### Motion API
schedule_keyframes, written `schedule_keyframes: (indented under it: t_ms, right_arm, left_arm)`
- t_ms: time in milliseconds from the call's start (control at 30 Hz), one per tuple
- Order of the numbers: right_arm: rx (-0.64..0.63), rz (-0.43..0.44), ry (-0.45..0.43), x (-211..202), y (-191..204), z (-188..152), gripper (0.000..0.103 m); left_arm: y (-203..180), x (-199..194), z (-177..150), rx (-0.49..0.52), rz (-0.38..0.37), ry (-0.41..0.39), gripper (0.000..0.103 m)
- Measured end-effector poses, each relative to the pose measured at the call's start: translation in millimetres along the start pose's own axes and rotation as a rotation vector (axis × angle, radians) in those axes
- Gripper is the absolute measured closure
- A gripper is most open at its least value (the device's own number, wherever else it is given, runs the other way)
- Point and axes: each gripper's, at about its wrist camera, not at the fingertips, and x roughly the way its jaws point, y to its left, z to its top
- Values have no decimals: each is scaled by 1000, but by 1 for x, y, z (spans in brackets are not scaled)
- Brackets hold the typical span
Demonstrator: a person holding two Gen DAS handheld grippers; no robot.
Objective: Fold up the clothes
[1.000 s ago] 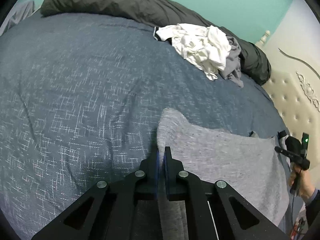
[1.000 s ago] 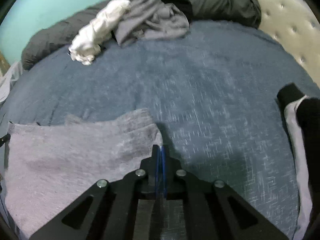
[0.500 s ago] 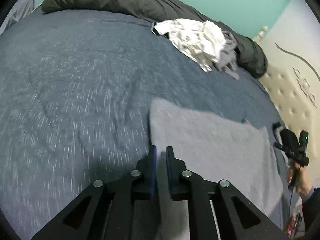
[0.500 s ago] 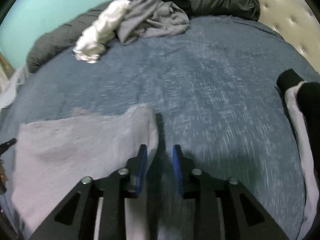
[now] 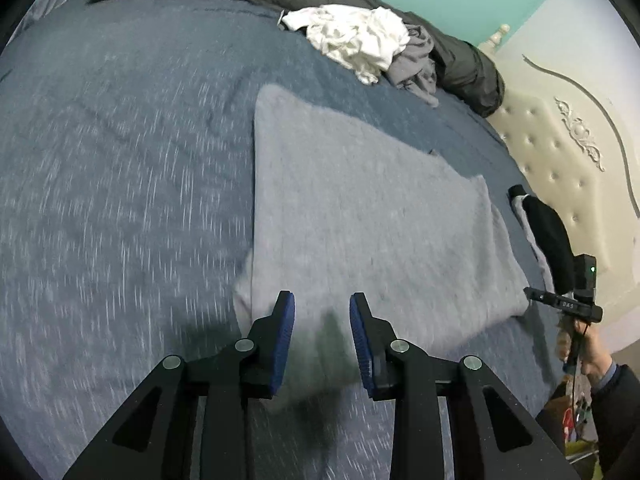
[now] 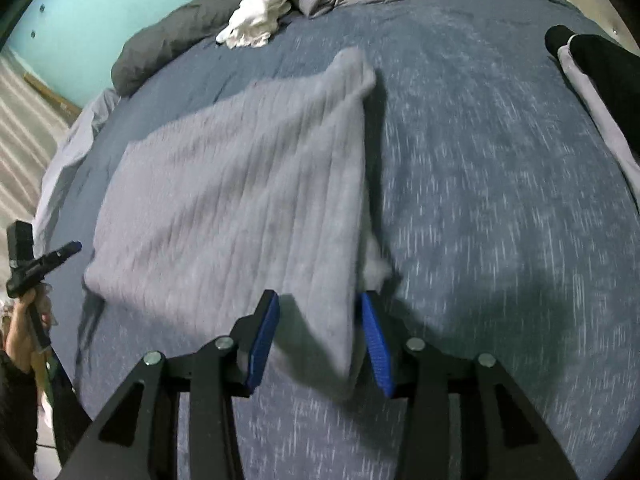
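No readable writing shows; the grey garment (image 5: 360, 216) lies flat on the bed (image 5: 120, 160), its long axis running between the left gripper (image 5: 322, 336) and right gripper (image 6: 318, 338), both spread wide, holding nothing.

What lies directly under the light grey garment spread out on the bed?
The grey garment lies flat on the blue bedspread, which shows all around it. Whatever sits beneath its middle is covered.
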Motion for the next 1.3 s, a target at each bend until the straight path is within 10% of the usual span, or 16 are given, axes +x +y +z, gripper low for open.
schedule_keyframes:
  t_ms: [133, 267, 833, 1300]
  right_arm:
    - [12, 5, 5, 7, 3, -6, 65]
    - [-27, -23, 5, 12, 10, -9, 100]
    - [-52, -98, 4, 3, -19, -14, 101]
    - [-226, -179, 49, 21, 15, -22, 75]
  left_arm:
    - [-2, 7, -19, -24, 15, 4, 69]
    - [-1, 17, -31, -37, 45, -5, 69]
    - [19, 34, -49, -22, 84, -40, 72]
    - [24, 24, -52, -46, 48, -58, 72]
